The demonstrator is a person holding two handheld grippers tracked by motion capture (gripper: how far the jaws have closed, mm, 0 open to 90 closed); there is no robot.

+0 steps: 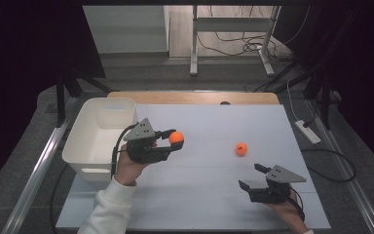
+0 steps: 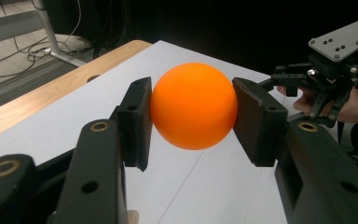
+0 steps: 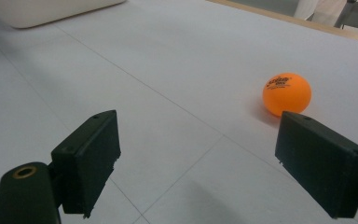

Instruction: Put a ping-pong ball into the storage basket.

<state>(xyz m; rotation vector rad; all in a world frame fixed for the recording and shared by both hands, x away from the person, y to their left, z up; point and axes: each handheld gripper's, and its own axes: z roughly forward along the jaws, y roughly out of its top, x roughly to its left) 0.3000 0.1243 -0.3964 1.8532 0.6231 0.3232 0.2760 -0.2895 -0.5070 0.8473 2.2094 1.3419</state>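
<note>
My left gripper is shut on an orange ball, held above the white table beside the bin. In the left gripper view both pads press the sides of that ball. A second orange ball with printed lettering lies loose on the table right of centre. My right gripper rests low near the front right, open, with nothing between its fingers. The loose ball sits ahead of it in the right gripper view, just beyond the right-hand pad. The right gripper also appears far off in the left gripper view.
A white plastic bin stands on the table's left side, just left of my left hand. A wooden strip runs along the table's far edge. Beyond it are a metal stand and cables on the floor.
</note>
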